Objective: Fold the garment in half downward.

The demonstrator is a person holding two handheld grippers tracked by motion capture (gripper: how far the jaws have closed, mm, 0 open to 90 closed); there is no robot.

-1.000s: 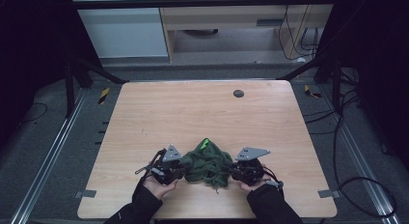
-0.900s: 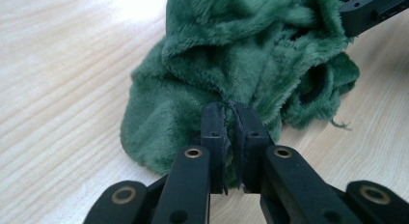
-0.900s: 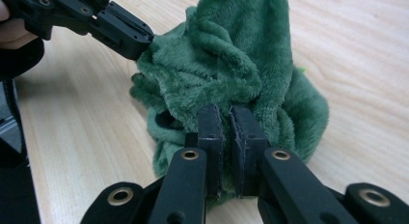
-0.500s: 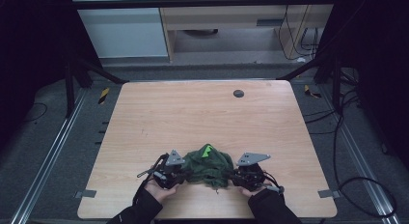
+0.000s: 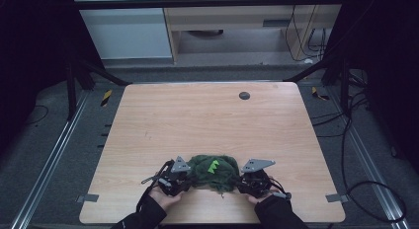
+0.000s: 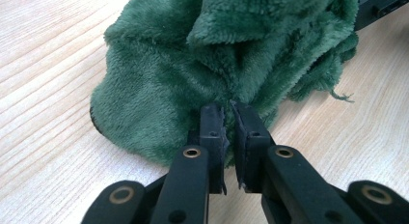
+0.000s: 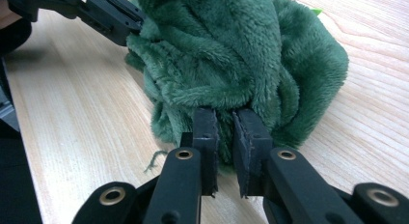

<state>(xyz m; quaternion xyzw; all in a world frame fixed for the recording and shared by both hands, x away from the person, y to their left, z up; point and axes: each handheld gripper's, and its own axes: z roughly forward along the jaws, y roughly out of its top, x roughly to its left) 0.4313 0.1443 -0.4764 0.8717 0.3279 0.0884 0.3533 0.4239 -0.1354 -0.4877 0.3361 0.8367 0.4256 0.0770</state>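
A crumpled dark green fleece cloth [image 5: 212,171] with a light green patch [image 5: 214,165] lies bunched on the wooden table [image 5: 197,120] near its front edge. My left gripper [image 5: 190,178] is at the cloth's left side. In the left gripper view its jaws [image 6: 225,110] pinch a fold of the cloth [image 6: 193,64] at their tips. My right gripper [image 5: 237,180] meets the cloth's right side. Its jaws [image 7: 225,115] have just been opening slightly, with a fold of the cloth [image 7: 231,55] still between them. Each gripper view shows the other gripper beyond the cloth.
A small black round hole [image 5: 244,95] sits near the table's far edge. Dark frame legs and cables stand on the floor around the table. The front edge lies just below my hands.
The cloth stood in a higher peak between the grippers a second ago and has sunk and flattened onto the table. The hands have barely shifted.
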